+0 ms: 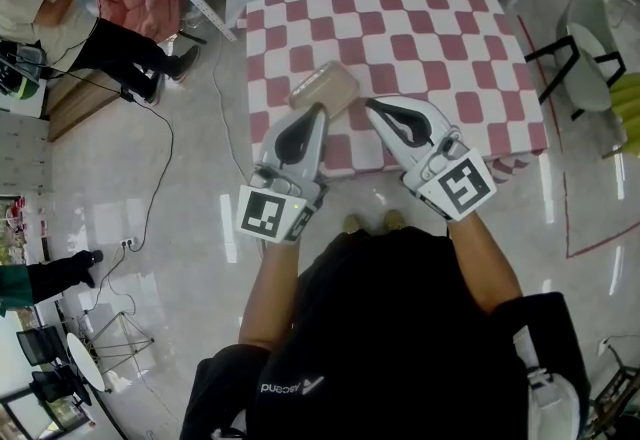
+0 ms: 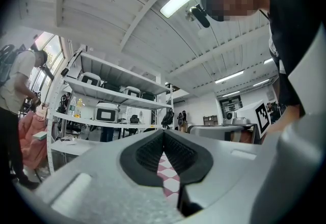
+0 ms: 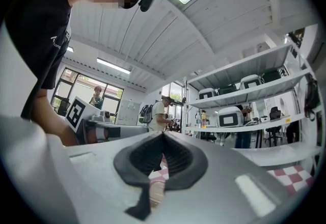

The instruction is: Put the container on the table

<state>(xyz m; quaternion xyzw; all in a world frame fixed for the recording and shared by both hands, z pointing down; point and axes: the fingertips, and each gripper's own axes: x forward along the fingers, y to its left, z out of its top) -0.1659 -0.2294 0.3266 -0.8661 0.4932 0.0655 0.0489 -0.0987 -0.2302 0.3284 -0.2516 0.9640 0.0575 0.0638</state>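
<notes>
1 container [image 1: 325, 84] edge behind left claw [image 1: 319, 109]

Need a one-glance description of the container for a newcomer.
Find the pink-and-white checked table. Near its front edge, just past the tip of the left gripper, lies the container. It is the only thing on the table, a plain tan box.

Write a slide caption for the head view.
Seen from above, the left hand-held gripper and right hand-held gripper, both shut, point at a tan container lying on the checkered table.
</notes>
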